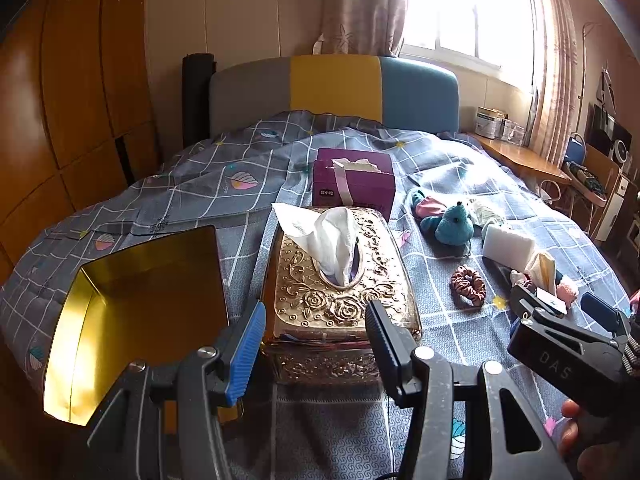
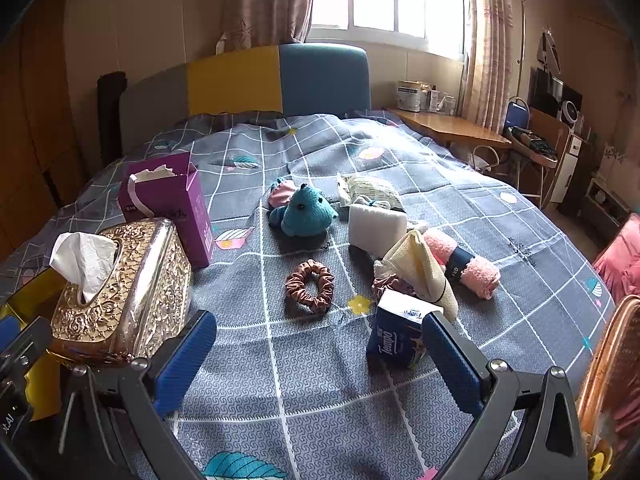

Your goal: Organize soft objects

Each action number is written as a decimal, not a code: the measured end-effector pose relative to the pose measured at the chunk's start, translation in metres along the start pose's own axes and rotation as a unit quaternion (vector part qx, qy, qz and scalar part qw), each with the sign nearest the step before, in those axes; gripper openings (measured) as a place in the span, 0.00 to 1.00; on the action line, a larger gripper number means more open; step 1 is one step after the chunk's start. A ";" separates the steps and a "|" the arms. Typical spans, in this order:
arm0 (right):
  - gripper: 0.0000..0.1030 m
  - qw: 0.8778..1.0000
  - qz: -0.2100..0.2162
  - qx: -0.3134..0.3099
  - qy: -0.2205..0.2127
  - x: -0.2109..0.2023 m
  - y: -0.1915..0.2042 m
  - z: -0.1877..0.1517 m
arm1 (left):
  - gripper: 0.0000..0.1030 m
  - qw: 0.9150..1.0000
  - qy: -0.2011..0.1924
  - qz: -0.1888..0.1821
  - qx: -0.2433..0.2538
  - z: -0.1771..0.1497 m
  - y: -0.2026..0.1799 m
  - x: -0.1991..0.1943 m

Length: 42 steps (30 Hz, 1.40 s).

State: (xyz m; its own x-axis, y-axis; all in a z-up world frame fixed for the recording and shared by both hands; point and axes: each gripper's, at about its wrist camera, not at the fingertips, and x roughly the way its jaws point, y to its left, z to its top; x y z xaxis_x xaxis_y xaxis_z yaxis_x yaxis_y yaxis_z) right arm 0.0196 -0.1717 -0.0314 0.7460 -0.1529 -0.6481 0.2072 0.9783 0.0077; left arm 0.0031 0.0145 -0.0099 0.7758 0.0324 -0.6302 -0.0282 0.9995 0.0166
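Observation:
Soft things lie on the grey checked bed. A teal plush toy lies mid-bed, with a white sponge block, a rolled pink towel, a cream cloth and a brown scrunchie near it. A blue tissue pack lies just beyond my right gripper, which is open and empty. My left gripper is open and empty in front of the ornate gold tissue box. An open gold tin lies to its left. The plush and scrunchie also show in the left wrist view.
A purple tissue box stands behind the gold one. The right gripper body shows at the right of the left wrist view. A wicker basket rim is at the bed's right edge. A wooden desk and chair stand beyond.

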 end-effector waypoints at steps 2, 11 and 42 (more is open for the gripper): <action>1.00 1.000 0.000 0.000 -0.001 0.000 0.000 0.000 | 0.51 1.000 -0.001 0.000 0.001 0.000 0.000 -0.001; 1.00 1.000 0.000 0.003 -0.001 0.000 -0.002 0.000 | 0.51 1.000 0.000 -0.002 0.002 0.000 -0.001 -0.001; 1.00 1.000 -0.001 0.011 0.003 0.005 -0.008 0.001 | 0.51 1.000 0.006 -0.009 0.011 -0.005 -0.007 -0.001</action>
State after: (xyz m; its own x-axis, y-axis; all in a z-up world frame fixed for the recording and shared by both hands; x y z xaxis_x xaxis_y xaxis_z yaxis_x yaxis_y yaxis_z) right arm 0.0219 -0.1806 -0.0343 0.7416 -0.1541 -0.6529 0.2229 0.9746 0.0232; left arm -0.0003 0.0072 -0.0129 0.7686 0.0153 -0.6396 -0.0007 0.9997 0.0230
